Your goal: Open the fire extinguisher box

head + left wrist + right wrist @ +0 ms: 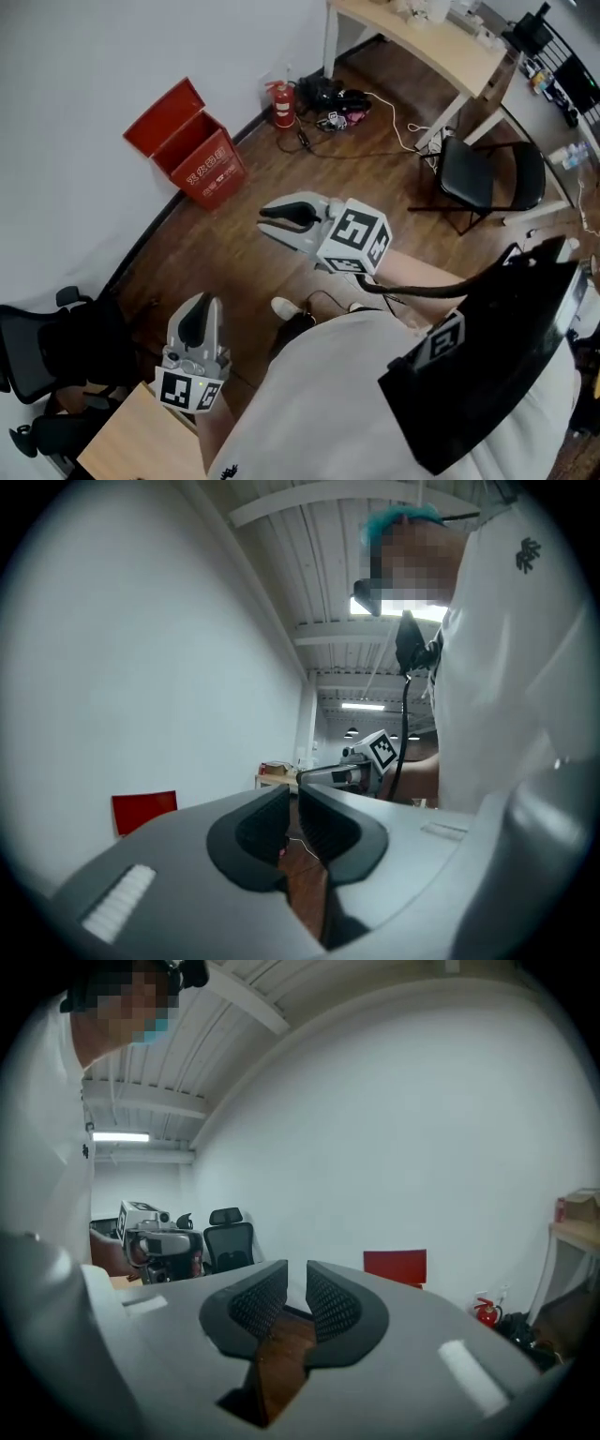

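Note:
The red fire extinguisher box [208, 167] stands on the wooden floor against the white wall, its lid [164, 116] raised and leaning back. The lid shows as a red panel [143, 810] in the left gripper view and a red panel [395, 1267] in the right gripper view. My right gripper [265, 221] hovers mid-room, well short of the box, its jaws a narrow gap apart with nothing between them. My left gripper [200, 302] is low at the left, far from the box, jaws together and empty.
A small red fire extinguisher [282, 103] stands by the wall beyond the box, beside a tangle of cables [333, 105]. A light desk [427, 42] and a black chair [487, 173] are at the right. A black office chair [52, 352] and a wooden tabletop corner [141, 436] are at the lower left.

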`<state>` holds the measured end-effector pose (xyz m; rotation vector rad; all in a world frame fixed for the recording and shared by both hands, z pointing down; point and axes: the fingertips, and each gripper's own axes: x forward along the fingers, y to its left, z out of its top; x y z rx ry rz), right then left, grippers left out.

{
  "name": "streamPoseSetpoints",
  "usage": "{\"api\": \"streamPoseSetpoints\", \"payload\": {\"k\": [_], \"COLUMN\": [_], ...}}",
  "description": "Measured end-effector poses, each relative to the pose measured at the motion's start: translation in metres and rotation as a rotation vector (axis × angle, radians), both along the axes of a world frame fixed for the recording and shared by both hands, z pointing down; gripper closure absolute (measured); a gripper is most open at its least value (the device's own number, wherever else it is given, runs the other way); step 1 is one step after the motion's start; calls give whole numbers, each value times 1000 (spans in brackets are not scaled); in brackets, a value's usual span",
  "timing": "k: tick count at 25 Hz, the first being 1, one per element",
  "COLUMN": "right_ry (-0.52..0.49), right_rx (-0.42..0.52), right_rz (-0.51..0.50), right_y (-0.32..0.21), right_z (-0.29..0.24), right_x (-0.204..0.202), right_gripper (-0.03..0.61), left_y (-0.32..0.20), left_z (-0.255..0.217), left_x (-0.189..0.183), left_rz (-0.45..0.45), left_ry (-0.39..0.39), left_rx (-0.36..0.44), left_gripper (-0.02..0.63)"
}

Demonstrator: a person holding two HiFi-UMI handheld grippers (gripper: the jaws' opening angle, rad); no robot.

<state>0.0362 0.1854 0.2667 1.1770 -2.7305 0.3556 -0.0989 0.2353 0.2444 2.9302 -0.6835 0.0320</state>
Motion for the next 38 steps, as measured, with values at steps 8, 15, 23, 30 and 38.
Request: {"api": "streamPoseSetpoints", "payload": {"k": [8, 15, 23, 30, 38], "right_ry": [49, 54, 86, 82, 66], "right_rx": [18, 55, 79, 76, 77], "right_rz": [-57, -19, -41, -21, -14], "right_y": [121, 204, 240, 255, 247], "right_z": [-8, -14, -17, -18, -12], "right_x": [48, 97, 108, 117, 122], "right_gripper": [514, 514, 522, 528, 532], "left_y": [92, 168, 201, 207, 194], "left_z": [-3, 6, 8, 1, 8], "left_x": [67, 101, 106, 123, 128], "left_rz": [12, 31, 0, 30, 31], "left_ry": [27, 1, 5, 11, 0], "left_rx": [1, -3, -5, 15, 11], "left_gripper": [584, 584, 584, 584, 584]}}
